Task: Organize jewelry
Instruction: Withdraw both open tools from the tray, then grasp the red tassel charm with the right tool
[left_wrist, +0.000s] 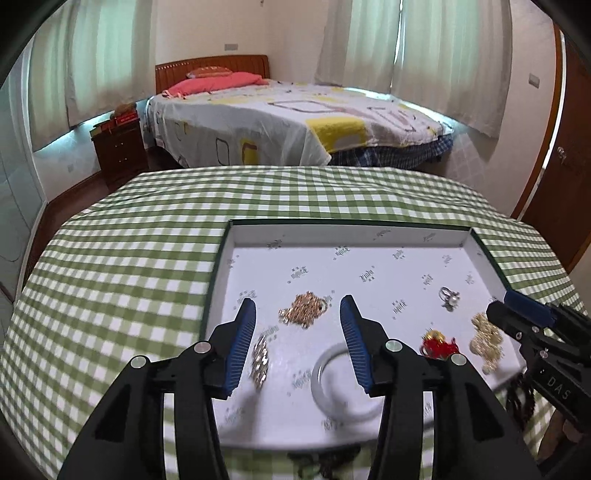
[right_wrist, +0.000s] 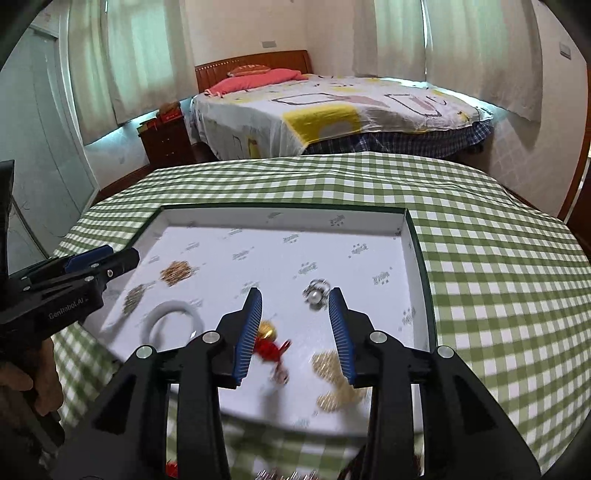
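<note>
A shallow white box tray (left_wrist: 347, 230) (right_wrist: 280, 216) lies on the green checked table. It holds a gold chain pile (left_wrist: 304, 308) (right_wrist: 177, 272), a gold bracelet (left_wrist: 260, 360) (right_wrist: 133, 298), a white bangle (left_wrist: 325, 384) (right_wrist: 173, 314), a pearl ring (left_wrist: 448, 297) (right_wrist: 316, 293), a red-and-gold charm (left_wrist: 439, 345) (right_wrist: 271, 345) and a pale gold chain (left_wrist: 485, 339) (right_wrist: 334, 380). My left gripper (left_wrist: 297, 314) is open and empty above the tray's near left. My right gripper (right_wrist: 295, 306) is open and empty above the near right, by the ring.
More jewelry lies blurred on the cloth at the near edge (right_wrist: 284, 474) (left_wrist: 321, 461). The table's far edge (left_wrist: 295, 170) faces a bed (left_wrist: 280, 118) and a wooden nightstand (left_wrist: 118, 147). A door (left_wrist: 565, 166) stands at the right.
</note>
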